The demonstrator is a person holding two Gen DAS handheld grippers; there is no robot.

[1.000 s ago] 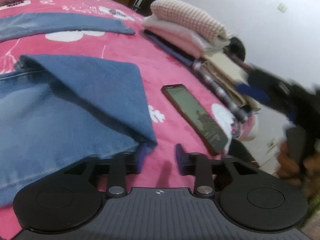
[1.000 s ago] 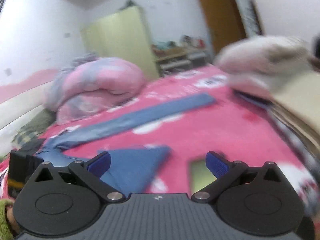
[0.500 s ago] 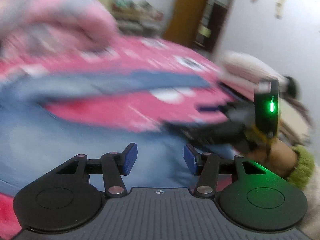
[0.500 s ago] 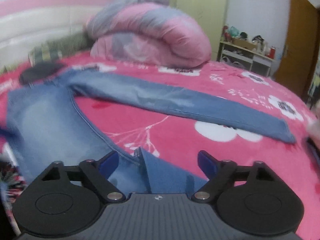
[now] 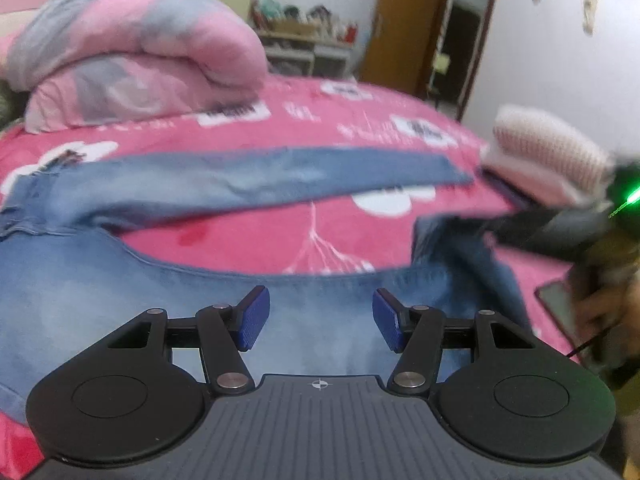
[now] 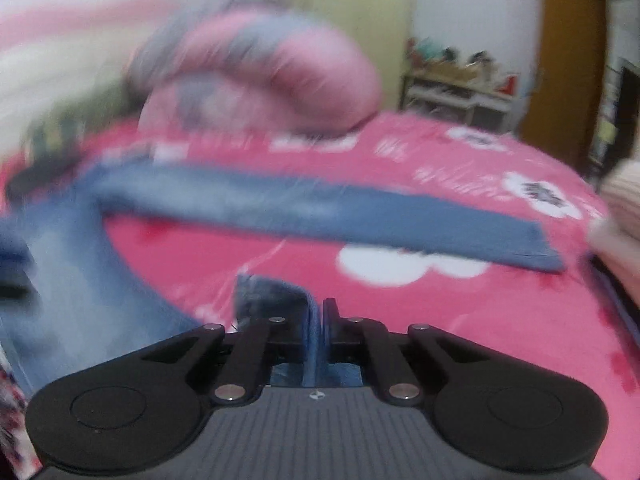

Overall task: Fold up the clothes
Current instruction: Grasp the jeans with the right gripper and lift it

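A pair of blue jeans (image 5: 120,292) lies spread on the pink floral bed cover (image 5: 256,236). One leg (image 5: 280,176) stretches flat to the right. My left gripper (image 5: 320,314) hovers over the near leg with its jaws opening and nothing between its blue pads. In the right wrist view my right gripper (image 6: 319,322) is shut on the hem of the near jeans leg (image 6: 272,296), a strip of denim pinched between its pads. The left wrist view shows that right gripper (image 5: 492,228) blurred at the right, holding the lifted hem (image 5: 452,240). The far leg (image 6: 360,212) lies beyond.
A rolled pink and grey quilt (image 5: 136,56) sits at the head of the bed. Folded clothes (image 5: 548,156) are stacked at the bed's right edge. A phone (image 5: 556,308) lies near a hand at the right. A shelf and a door stand behind.
My right gripper swung left over the jeans and closed on the near leg's hem. My left gripper let go of the leg's corner, rose and tilted up, its jaws widening.
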